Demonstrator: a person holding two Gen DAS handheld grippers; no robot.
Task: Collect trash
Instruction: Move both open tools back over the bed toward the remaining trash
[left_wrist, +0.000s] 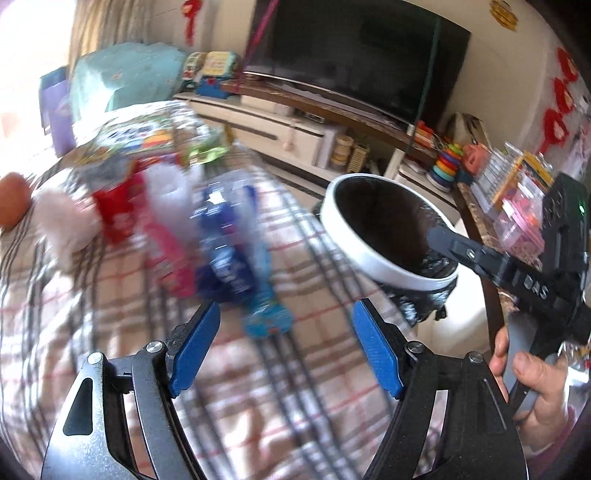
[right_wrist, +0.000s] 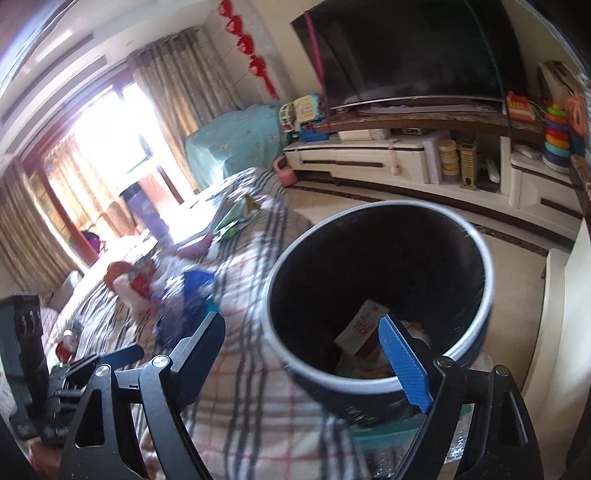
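Note:
Several wrappers lie blurred on the plaid cloth (left_wrist: 122, 332): a blue wrapper (left_wrist: 225, 251), a pink one (left_wrist: 166, 236) and a red one (left_wrist: 114, 214), beside white fluff (left_wrist: 62, 221). My left gripper (left_wrist: 286, 306) hangs open just short of the blue wrapper, with nothing between its blue pads. A bin (left_wrist: 369, 258) with a white rim and a black liner stands to the right. My right gripper (right_wrist: 299, 321) is open over the bin's (right_wrist: 487, 280) near rim and holds nothing. A white and red paper (right_wrist: 362, 325) lies inside the bin. One of the right gripper's fingers (left_wrist: 454, 247) shows above the bin's mouth.
An orange round thing (left_wrist: 13, 199) sits at the cloth's left edge. Green packets (right_wrist: 236, 221) lie farther back on the cloth. A TV (left_wrist: 362, 55) on a low cabinet (left_wrist: 280, 129) fills the back wall. A cluttered side table (left_wrist: 517, 199) stands right of the bin. A hand (left_wrist: 532, 384) holds the right gripper.

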